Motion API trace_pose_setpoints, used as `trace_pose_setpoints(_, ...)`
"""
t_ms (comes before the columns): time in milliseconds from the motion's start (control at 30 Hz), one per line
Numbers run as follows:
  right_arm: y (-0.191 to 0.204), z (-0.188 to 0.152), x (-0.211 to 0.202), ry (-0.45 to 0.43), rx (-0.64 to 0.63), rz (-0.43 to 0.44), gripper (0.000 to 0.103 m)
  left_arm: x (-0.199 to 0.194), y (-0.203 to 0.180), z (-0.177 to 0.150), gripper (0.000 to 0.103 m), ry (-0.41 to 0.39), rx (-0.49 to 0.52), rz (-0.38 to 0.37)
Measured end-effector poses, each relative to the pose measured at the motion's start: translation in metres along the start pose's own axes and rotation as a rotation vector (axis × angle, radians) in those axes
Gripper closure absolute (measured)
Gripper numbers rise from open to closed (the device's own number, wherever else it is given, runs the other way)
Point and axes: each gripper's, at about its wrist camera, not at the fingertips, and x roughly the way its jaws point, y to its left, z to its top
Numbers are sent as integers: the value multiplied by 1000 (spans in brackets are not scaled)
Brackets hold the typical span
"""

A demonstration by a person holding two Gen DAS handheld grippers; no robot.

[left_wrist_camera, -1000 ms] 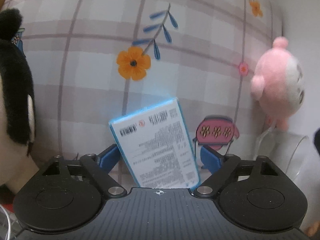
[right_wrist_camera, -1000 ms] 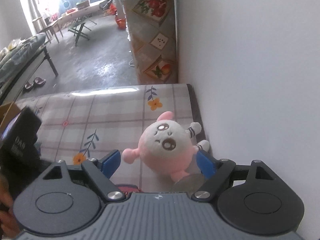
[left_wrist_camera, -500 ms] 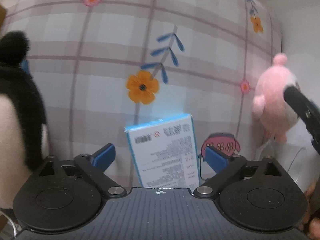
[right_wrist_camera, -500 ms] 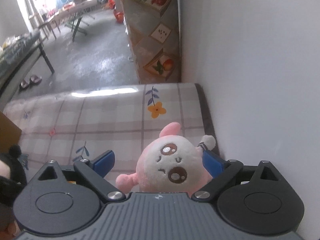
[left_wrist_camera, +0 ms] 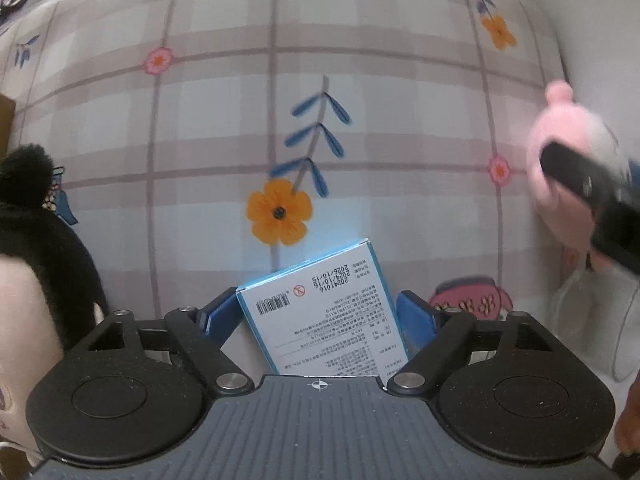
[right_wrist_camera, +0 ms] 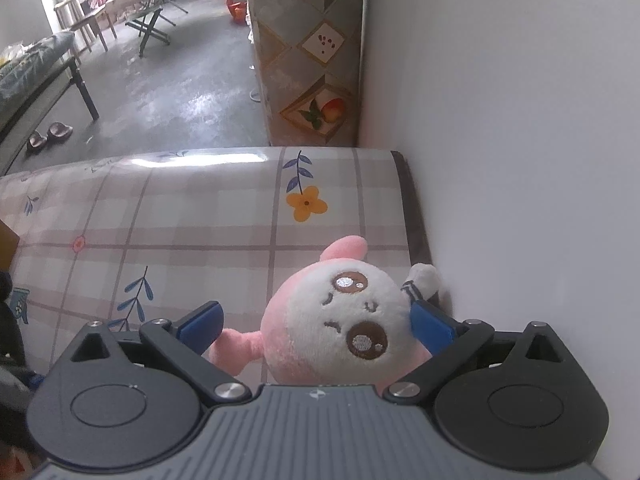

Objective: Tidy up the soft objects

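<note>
A white and blue printed box (left_wrist_camera: 328, 332) lies on the plaid tablecloth between the fingers of my left gripper (left_wrist_camera: 318, 303), which points straight down. Its jaws are closing; the left pad is at the box's corner, and a thin gap shows at the right pad. A pink and white plush (right_wrist_camera: 340, 328) sits by the wall between the fingers of my right gripper (right_wrist_camera: 316, 316), whose jaws are opening wide; the left pad stands clear of its head. The left wrist view shows the same plush (left_wrist_camera: 560, 148) with a black right finger (left_wrist_camera: 588, 188) across it. A black and white plush (left_wrist_camera: 44, 256) stands at the left.
The plaid flowered tablecloth (left_wrist_camera: 200, 140) covers the table. A white wall (right_wrist_camera: 520, 140) runs along its right side. A clear plastic piece (left_wrist_camera: 592, 320) lies below the pink plush. A brown cardboard corner (left_wrist_camera: 5, 120) sits at the left edge. Beyond the far edge stands a patterned cabinet (right_wrist_camera: 308, 48).
The left jaws let the tilted box down, spread, then narrowed around it again. The right gripper came down and forward over the pink plush, its jaws widening until the plush sat between them.
</note>
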Motion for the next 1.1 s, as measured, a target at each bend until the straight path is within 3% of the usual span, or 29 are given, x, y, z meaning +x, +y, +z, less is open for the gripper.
trace_pose_setpoints(233, -1, -1, 5, 13, -12, -17, 0, -7, 25, 9, 19, -34, -69, -14)
trace_pose_setpoints(500, 4, -2, 20, 33, -66, -48, 0, -1, 12, 9, 21, -23, -4, 26)
trace_pose_setpoints(667, 4, -3, 17, 17, -82, -63, 15, -4, 8, 3, 22, -58, -36, 4)
trace_pose_setpoints(900, 7, -8, -9, -33, -85, -58, 18, -25, 26, -6, 23, -113, -110, -113)
trace_pose_setpoints(1100, 12, -7, -74, -104, -60, 36, 18, -74, 48, -30, 26, -198, -181, -231)
